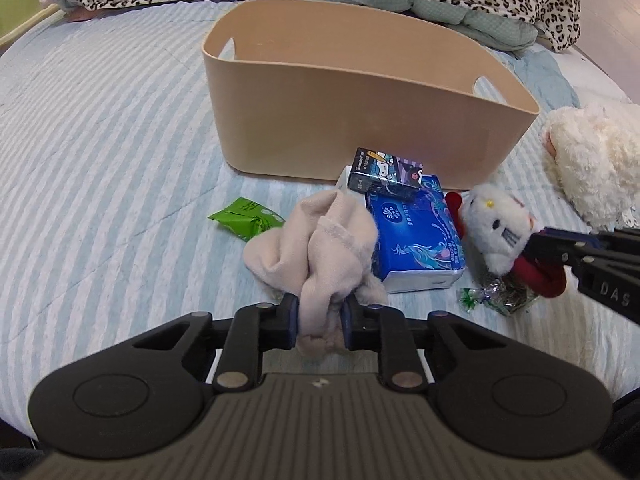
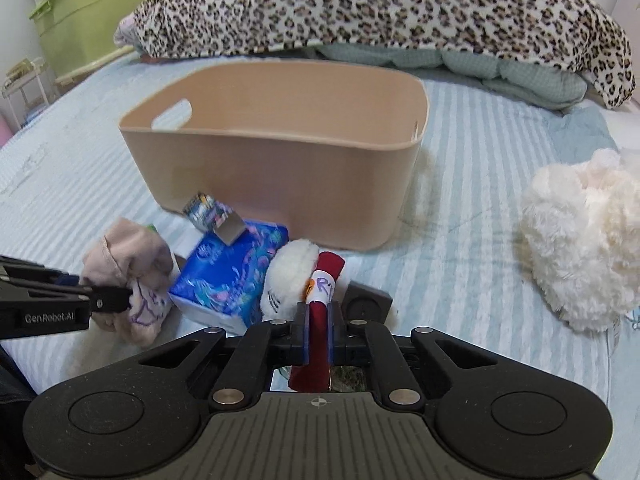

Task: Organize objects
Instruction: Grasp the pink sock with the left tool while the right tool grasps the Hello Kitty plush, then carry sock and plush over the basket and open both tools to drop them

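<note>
Two grippers: each is clamped on a soft thing just in front of the beige bin [image 1: 360, 120].
Left gripper [image 1: 320, 322]: jaws pressed onto a crumpled pale pink cloth [image 1: 316, 248]; its lower folds are hidden between the fingers.
Right gripper [image 2: 318, 336]: jaws shut on the red limb of the white cat plush [image 2: 292, 276]; the toy's body is hidden behind the fingers.
Hidden: the bin's floor is out of sight behind its near wall.
Hard to make out: print on the small dark box [image 1: 384, 174], which leans on the blue tissue pack [image 1: 416, 236] in front of the bin.
Cut off: fluffy cream plush [image 2: 580, 236], right of the bin, runs past the frame edge.
Textures: bin smooth, rounded, with oval handle cut-outs; striped quilt [image 1: 100, 140] under it finely ribbed; tissue pack glossy.
Others: crinkled green packet [image 1: 248, 218], in front of the bin to its left; shiny wrapper [image 1: 500, 296] under the cat plush; leopard blanket [image 2: 380, 8] heaped behind the bin.
</note>
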`<action>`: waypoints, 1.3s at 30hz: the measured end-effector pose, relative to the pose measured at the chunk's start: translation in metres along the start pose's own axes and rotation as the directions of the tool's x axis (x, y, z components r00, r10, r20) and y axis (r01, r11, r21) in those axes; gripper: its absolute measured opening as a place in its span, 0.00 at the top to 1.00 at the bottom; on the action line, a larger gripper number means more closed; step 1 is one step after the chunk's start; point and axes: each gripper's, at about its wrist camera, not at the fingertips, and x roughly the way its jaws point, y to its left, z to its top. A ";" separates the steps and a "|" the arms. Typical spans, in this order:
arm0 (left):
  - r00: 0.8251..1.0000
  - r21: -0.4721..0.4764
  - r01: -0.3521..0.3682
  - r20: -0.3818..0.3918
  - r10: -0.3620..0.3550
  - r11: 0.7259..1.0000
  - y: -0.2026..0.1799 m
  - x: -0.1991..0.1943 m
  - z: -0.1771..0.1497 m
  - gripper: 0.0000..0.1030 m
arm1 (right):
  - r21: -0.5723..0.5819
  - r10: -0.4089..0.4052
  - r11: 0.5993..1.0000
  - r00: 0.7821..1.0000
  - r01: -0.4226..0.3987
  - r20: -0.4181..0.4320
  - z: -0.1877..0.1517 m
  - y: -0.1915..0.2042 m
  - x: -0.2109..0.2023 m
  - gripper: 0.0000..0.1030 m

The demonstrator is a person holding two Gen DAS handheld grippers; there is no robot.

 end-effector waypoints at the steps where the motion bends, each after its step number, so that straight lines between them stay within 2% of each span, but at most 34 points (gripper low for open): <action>1: 1.000 -0.001 0.002 0.004 -0.002 1.000 0.001 -0.004 0.000 0.79 | 0.002 0.003 1.000 1.000 -0.003 0.013 0.002 -0.001 -0.004 0.93; 6: 0.999 -0.016 0.028 0.037 -0.027 0.999 0.004 -0.027 0.007 0.79 | 0.011 0.011 1.000 0.996 -0.012 0.087 0.012 -0.005 -0.029 0.93; 10: 0.994 -0.015 0.023 0.108 -0.022 1.000 0.006 -0.052 0.022 0.79 | 0.032 0.015 0.999 0.986 -0.020 0.164 0.023 -0.012 -0.052 0.93; 15: 0.982 -0.003 0.013 0.187 -0.013 1.000 0.008 -0.075 0.053 0.79 | 0.054 0.006 0.998 0.967 -0.021 0.255 0.045 -0.021 -0.070 0.93; 21: 0.968 0.015 -0.011 0.251 0.007 1.000 0.005 -0.070 0.098 0.79 | 0.057 -0.007 0.998 0.949 -0.012 0.315 0.080 -0.022 -0.068 0.93; 27: 0.959 0.031 -0.081 0.273 0.070 0.996 -0.005 -0.031 0.130 0.79 | 0.038 -0.050 0.998 0.947 0.040 0.316 0.105 -0.019 -0.035 0.93; 30: 0.957 0.033 -0.150 0.256 0.137 0.988 -0.012 -0.008 0.140 0.79 | 0.034 -0.057 0.998 0.954 0.050 0.294 0.112 -0.019 -0.014 0.93; 36: 0.971 0.093 -0.159 0.192 0.139 0.983 -0.019 0.035 0.142 0.79 | 0.034 -0.084 0.996 0.971 0.078 0.222 0.123 -0.018 0.036 0.93; 39: 0.977 0.114 -0.160 0.158 0.142 0.980 -0.019 0.052 0.138 0.79 | 0.034 -0.095 0.995 0.979 0.090 0.182 0.118 -0.016 0.054 0.93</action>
